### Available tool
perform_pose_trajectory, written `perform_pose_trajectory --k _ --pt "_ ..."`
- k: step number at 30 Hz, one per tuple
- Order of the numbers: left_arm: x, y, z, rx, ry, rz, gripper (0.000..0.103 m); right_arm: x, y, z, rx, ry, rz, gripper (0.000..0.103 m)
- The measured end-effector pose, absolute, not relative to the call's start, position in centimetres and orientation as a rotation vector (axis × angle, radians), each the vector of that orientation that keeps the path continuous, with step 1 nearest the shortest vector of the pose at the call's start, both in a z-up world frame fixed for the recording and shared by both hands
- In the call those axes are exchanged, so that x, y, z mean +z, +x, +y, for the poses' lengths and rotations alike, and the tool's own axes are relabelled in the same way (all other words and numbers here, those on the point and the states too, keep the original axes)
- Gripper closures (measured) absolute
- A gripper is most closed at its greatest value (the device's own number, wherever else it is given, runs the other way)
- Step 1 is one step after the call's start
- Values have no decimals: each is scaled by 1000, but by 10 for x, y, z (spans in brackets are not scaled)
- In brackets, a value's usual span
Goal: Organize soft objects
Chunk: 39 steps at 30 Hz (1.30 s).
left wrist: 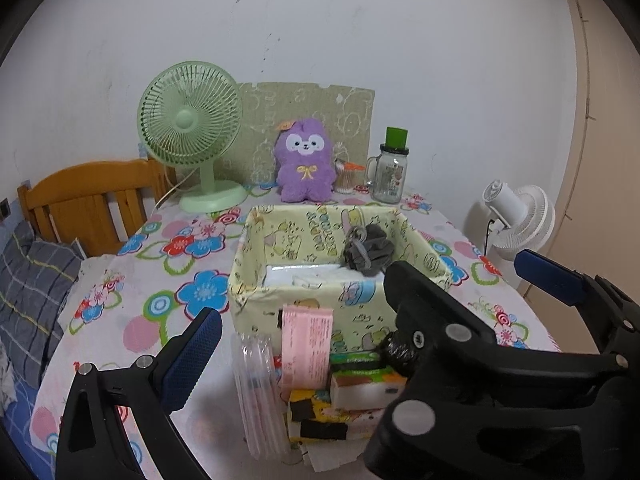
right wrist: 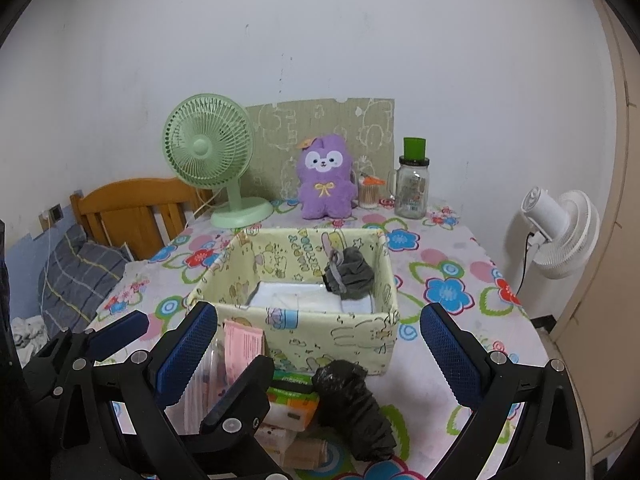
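Flowered table (right wrist: 452, 256): yellow fabric box (right wrist: 320, 332) ahead of the fingers, tissue packs (right wrist: 292, 400) and black bag (right wrist: 352, 404) between them (fan (right wrist: 212, 160), plush (right wrist: 326, 178), jar (right wrist: 412, 188) beyond).

you face a plain white wall (right wrist: 320, 40) with small marks and scuffs. a table under a flowered cloth (right wrist: 452, 264) stands against it. a green desk fan (left wrist: 190, 120) sits at the table's back left, with a patterned board (left wrist: 340, 108) leaning on the wall beside it. to your left a wooden headboard (left wrist: 92, 192) adjoins the table, with a grey checked pillow (left wrist: 28, 272) below it. to your right a white fan (right wrist: 560, 232) stands near a beige door (left wrist: 592, 120). light is even and soft.
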<state>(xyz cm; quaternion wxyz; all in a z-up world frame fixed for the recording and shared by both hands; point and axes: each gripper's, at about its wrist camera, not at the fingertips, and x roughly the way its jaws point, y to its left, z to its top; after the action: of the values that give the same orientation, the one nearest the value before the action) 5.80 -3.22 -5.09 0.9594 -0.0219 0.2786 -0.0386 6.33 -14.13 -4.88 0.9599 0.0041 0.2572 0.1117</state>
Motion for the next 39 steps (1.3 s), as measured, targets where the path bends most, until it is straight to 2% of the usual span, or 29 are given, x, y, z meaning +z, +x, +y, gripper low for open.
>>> perform_pose_trajectory --k 7,18,27,29,39 --pt "-63 58 -28 -72 -41 584 1 -64 67 -137 249 12 560 4" --pt "-80 62 -23 -54 -21 612 3 -85 71 -133 242 17 608 4" --pt "-95 72 -21 -49 -27 663 10 -101 83 -134 234 27 657 6" --pt "-97 75 -22 -43 -28 677 17 -104 87 -135 231 27 672 8" --pt "-108 86 -27 -53 -20 703 20 -117 97 -141 211 38 715 9"
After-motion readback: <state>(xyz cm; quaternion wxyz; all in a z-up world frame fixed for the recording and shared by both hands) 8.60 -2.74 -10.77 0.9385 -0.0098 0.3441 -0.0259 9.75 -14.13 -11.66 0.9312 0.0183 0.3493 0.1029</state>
